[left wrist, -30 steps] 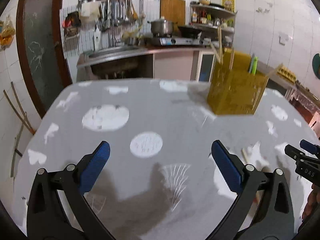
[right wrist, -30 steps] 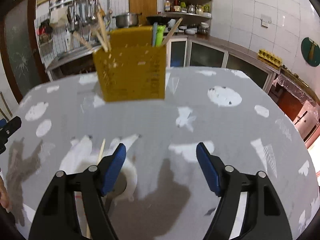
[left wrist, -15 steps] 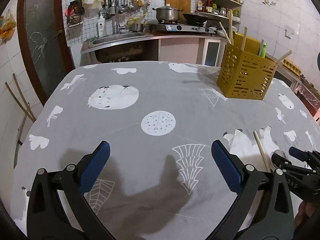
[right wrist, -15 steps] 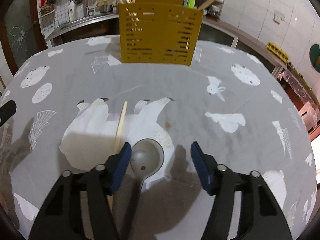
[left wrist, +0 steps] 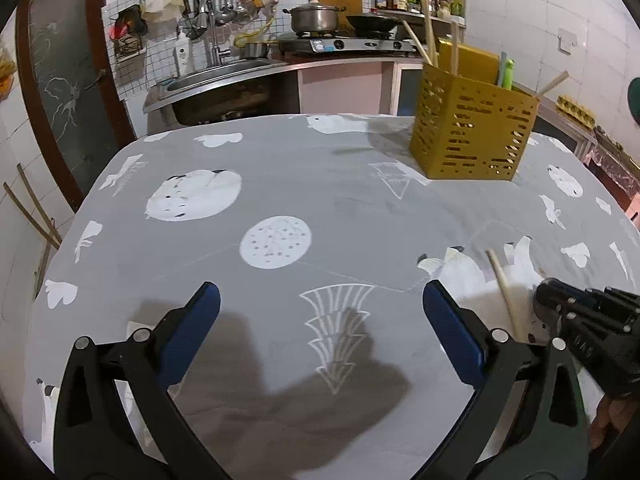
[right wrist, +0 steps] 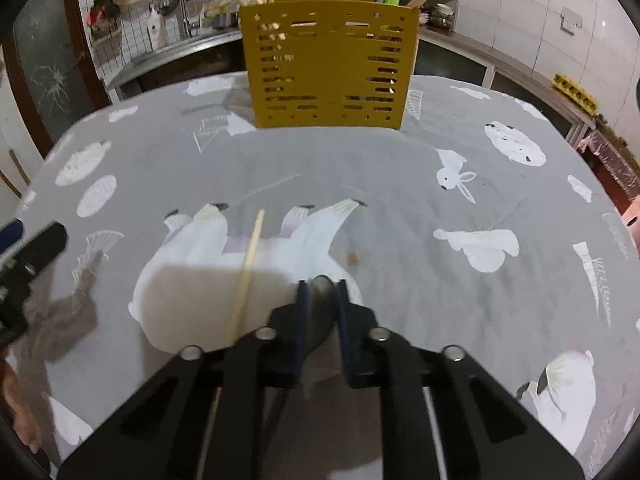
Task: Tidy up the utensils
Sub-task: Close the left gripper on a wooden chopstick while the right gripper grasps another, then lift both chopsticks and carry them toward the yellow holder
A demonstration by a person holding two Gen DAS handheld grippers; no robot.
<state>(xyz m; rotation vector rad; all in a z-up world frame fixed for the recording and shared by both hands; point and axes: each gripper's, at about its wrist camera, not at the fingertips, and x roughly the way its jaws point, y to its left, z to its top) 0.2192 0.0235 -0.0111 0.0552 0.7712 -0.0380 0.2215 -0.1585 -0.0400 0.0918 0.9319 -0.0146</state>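
Now the right tool [right wrist: 320, 292] is pinching the spoon [right wrist: 320, 312] by its bowl, well short of the holder [right wrist: 326, 68]. Being smooth, stiff metal, it may slip; the left tool [left wrist: 316, 320] is gaping empty.

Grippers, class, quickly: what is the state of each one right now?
Left gripper: open, nothing between its jaws.
Right gripper: shut on the bowl of the grey spoon lying on the tablecloth.

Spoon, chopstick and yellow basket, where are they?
Spoon [right wrist: 320, 292]: right wrist view, bowl's top edge.
Chopstick [right wrist: 250, 260]: right wrist view, middle of stick.
Yellow basket [right wrist: 328, 68]: right wrist view, front wall.
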